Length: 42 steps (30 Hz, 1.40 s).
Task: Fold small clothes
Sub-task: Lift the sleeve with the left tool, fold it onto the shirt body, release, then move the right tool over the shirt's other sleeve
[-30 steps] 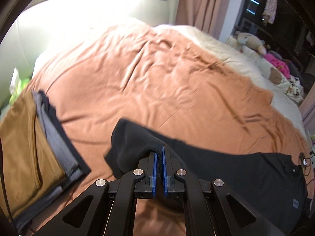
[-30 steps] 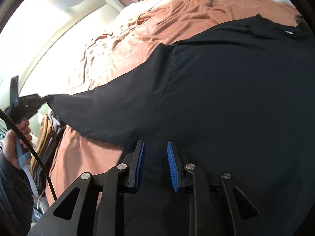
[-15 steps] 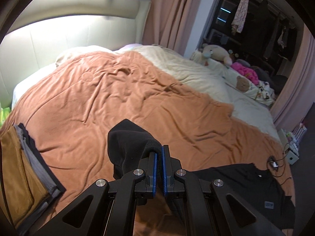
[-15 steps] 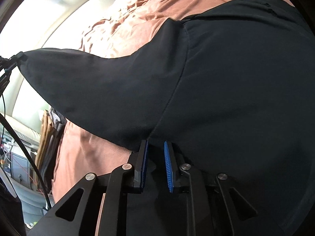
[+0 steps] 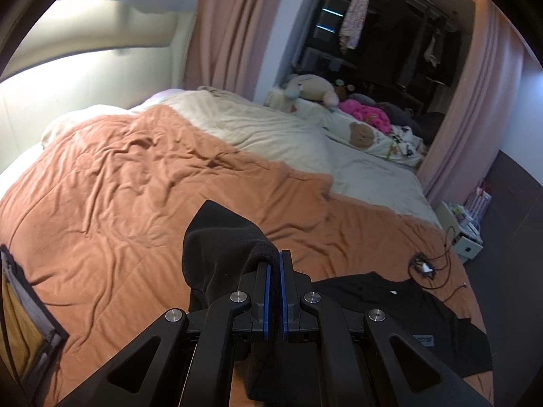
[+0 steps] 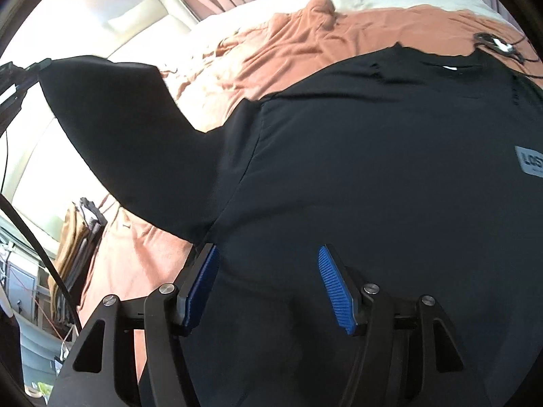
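Left tongs: clamped on the sleeve of the black T-shirt, held raised above the bed.
Right tongs: opening — pads apart over the shirt body, nothing pinched.
Done: folded stack at the bed's edge.
Left: this shirt — sleeve not yet laid inward, body unfolded.

A home bedroom. A wide bed under a rumpled orange blanket and cream duvet fills the view, with a padded headboard at ten o'clock, pink curtains at twelve, plush toys and an open wardrobe at one o'clock.
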Motion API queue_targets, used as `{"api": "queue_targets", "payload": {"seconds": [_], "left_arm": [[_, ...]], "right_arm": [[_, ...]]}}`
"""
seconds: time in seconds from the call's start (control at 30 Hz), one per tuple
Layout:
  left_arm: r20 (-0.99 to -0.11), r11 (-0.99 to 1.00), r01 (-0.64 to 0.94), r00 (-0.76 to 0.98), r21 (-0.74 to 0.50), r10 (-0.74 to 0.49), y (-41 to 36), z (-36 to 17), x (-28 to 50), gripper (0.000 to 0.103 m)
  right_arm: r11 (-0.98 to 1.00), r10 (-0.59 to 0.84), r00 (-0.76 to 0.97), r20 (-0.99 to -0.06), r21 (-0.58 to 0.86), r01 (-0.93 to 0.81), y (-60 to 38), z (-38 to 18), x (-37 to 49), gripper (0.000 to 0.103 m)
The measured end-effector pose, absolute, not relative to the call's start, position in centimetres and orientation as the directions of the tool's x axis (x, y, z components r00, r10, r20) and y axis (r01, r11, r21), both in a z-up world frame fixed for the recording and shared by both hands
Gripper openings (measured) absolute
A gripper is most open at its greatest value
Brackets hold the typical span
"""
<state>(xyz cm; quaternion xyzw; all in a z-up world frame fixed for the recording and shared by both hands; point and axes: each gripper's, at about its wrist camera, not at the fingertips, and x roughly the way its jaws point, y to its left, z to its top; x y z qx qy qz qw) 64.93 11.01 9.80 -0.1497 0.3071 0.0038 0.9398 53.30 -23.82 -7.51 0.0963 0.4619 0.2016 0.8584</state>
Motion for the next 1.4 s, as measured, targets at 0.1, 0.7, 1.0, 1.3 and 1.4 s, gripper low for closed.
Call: {"api": "queue_targets", "payload": {"seconds": [0.1,0.7,1.0,1.3,1.4], "left_arm": [[-0.567,0.963,-0.043,0.815,-0.267,-0.121,7.9,10.8,65.4,0.004],[-0.633,0.937,0.274,0.691,-0.218,-0.349,-9.5,9.4,67.5,0.005],[-0.771,0.900,0.371,0.494,-0.230,-0.401,-11.2,4.4,66.1,0.048],[-0.790,0.874,0.395,0.422,-0.281,-0.445,-11.1,1.6,64.3,0.084],[-0.793,0.859,0.397,0.380,-0.324,-0.475,-11.2,0.8,63.5,0.084]], "right_arm": [[0.907,0.422,0.510,-0.749,0.340,-0.250,-25.3,-6.9,52.0,0.059],[0.937,0.314,0.612,-0.726,0.342,-0.075,-36.9,-6.2,47.5,0.059],[0.944,0.268,0.594,-0.758,0.331,-0.003,-38.6,-6.9,46.6,0.061],[0.946,0.260,0.602,-0.755,0.325,-0.001,-38.0,-6.0,46.0,0.068],[0.947,0.257,0.610,-0.750,0.320,-0.006,-37.9,-5.9,45.6,0.068]]}}
